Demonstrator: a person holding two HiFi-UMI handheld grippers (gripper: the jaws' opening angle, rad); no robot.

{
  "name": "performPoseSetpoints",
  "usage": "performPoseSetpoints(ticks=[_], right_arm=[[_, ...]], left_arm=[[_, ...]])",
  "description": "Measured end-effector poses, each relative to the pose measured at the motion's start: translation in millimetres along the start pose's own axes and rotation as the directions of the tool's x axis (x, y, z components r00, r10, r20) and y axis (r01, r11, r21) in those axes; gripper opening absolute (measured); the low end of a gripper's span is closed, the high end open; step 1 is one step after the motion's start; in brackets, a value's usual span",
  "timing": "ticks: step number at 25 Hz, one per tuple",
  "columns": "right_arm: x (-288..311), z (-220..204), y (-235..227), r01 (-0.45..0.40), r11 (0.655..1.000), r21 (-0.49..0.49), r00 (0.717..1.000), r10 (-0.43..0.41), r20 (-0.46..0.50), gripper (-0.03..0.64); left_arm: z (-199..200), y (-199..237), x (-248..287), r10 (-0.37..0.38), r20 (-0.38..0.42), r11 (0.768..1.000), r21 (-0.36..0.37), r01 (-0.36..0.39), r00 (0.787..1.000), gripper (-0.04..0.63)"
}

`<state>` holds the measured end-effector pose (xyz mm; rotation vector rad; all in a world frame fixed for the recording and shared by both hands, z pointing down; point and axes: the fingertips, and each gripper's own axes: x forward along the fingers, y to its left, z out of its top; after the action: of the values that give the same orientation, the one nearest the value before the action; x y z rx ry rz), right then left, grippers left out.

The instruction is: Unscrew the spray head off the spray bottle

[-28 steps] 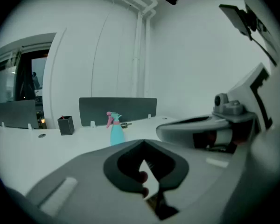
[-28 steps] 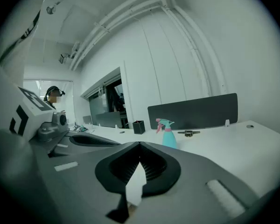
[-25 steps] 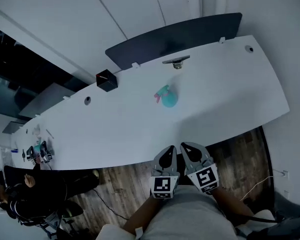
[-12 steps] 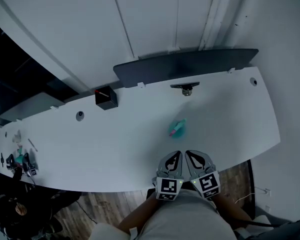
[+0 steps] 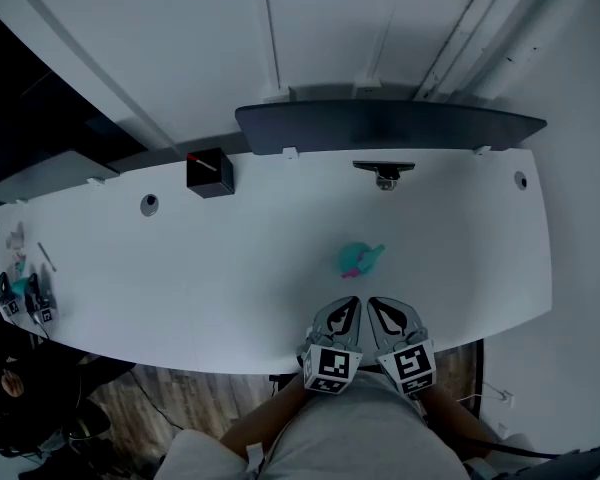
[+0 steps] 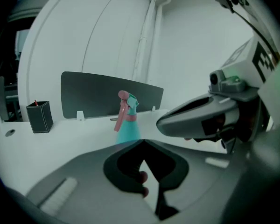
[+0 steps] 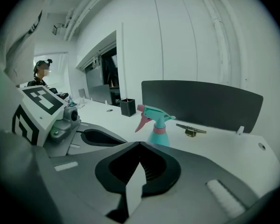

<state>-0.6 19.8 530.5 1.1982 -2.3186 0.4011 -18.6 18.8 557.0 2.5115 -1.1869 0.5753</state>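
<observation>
All my views are dim, with a cold grey tint. Shadows on the table (image 5: 230, 268) are soft. My gripper views curve strongly, with black corners.

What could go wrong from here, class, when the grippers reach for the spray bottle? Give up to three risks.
1. The left gripper and right gripper are shut; arriving so, they may knock the upright bottle over.
2. The bottle stands free on the desk; twisting the head without the body held would likely just spin it.
3. Clamping the trigger might spray.
</observation>
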Motion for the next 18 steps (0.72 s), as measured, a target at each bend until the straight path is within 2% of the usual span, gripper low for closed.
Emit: performPoseSetpoints(ticks=[9, 18], right_arm=[[14, -3, -16, -0.109, 0.993, -0.051, 0.994, 0.11, 0.008, 0.0], [19, -13, -23, -0.108, 0.994, -0.027, 0.994, 0.108, -0.008, 0.002]], left_arm=[[4, 14, 10, 0.098, -0.052, 0.995, 0.041, -0.095, 0.994, 0.002], [-8, 17, 19, 0.105, -0.097, 0.994, 0.012, -0.105, 0.99, 0.002]])
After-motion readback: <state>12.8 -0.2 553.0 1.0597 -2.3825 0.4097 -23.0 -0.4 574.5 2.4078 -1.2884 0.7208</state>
